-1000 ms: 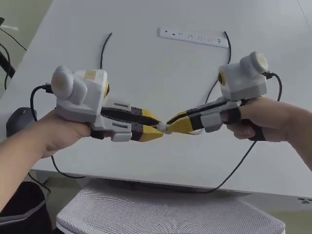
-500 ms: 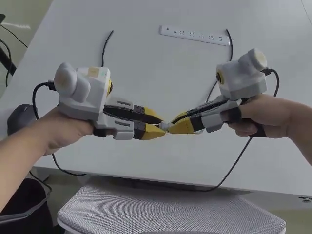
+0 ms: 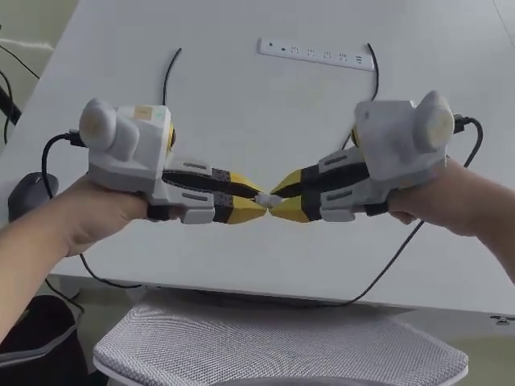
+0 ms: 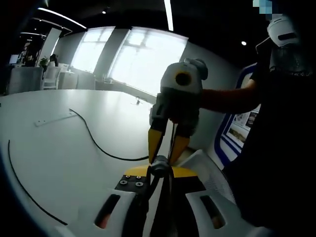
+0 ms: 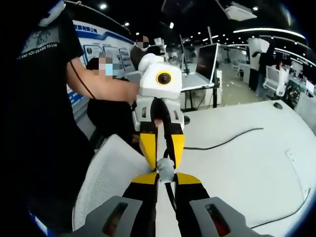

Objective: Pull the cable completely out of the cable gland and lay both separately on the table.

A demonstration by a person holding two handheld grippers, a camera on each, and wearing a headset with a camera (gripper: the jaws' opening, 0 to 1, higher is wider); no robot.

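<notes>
Surface: a white table (image 3: 241, 121) lies below both grippers. The gripper views show an open hall with ceiling lights and tall windows.
Left gripper: the left gripper (image 3: 256, 201) has its yellow jaws drawn narrow and pinches the cable gland (image 4: 160, 168) at their tips. A hand (image 3: 96, 213) holds it level, pointing toward the other gripper.
Right gripper: the right gripper (image 3: 278, 201) has its jaws nearly together, with the cable (image 5: 170, 190) running back between them. The other hand (image 3: 438, 201) holds it, and its tips almost meet the left gripper's tips.
Cable gland: a small pale grey piece, held in the air between the two sets of tips, above the near edge of the table.
Cable: thin and black. It comes out of the gland and passes straight into the right gripper's jaws, so the two are not yet apart.
Farther out: a black cord (image 3: 170, 76) curves over the table, and a white power strip (image 3: 315, 55) lies at the far side.
Edges: a dark mouse (image 3: 28, 193) sits at the left, and a grey mesh chair (image 3: 282, 354) stands below the table's near edge.
</notes>
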